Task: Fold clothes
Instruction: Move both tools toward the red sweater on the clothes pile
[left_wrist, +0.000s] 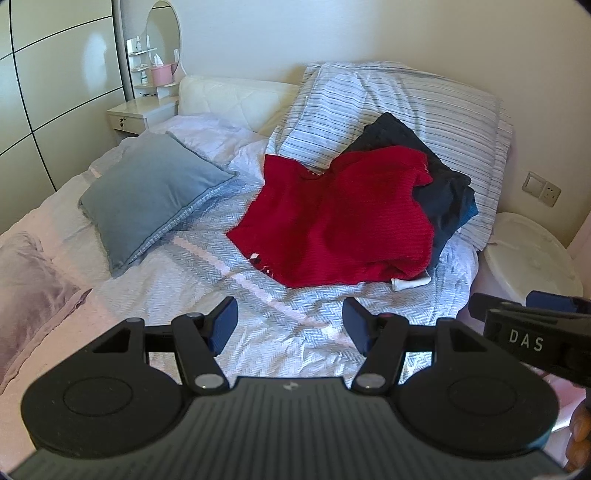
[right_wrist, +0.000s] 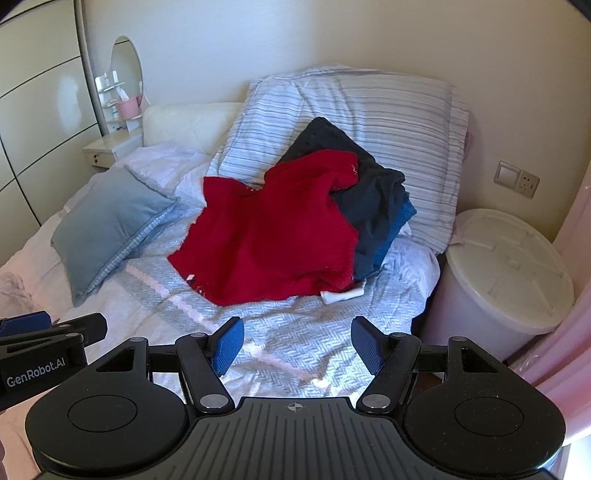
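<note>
A red knitted sweater (left_wrist: 332, 218) (right_wrist: 269, 229) lies crumpled on the bed, draped over a pile of dark navy clothes (left_wrist: 439, 184) (right_wrist: 365, 195) with a blue garment (right_wrist: 395, 229) under them. A small white piece of cloth (left_wrist: 410, 283) (right_wrist: 341, 295) pokes out below the pile. My left gripper (left_wrist: 291, 325) hovers open over the bedspread, short of the sweater, nothing between its blue pads. My right gripper (right_wrist: 297, 343) is open too, beside it and equally short of the sweater. Each gripper shows at the edge of the other's view.
A grey-blue cushion (left_wrist: 147, 195) (right_wrist: 107, 221) lies left of the clothes. A large striped pillow (left_wrist: 406, 107) (right_wrist: 369, 114) leans on the wall behind them. A white lidded bin (left_wrist: 532, 251) (right_wrist: 506, 273) stands right of the bed. A nightstand (left_wrist: 140, 114) with a mirror is at the far left.
</note>
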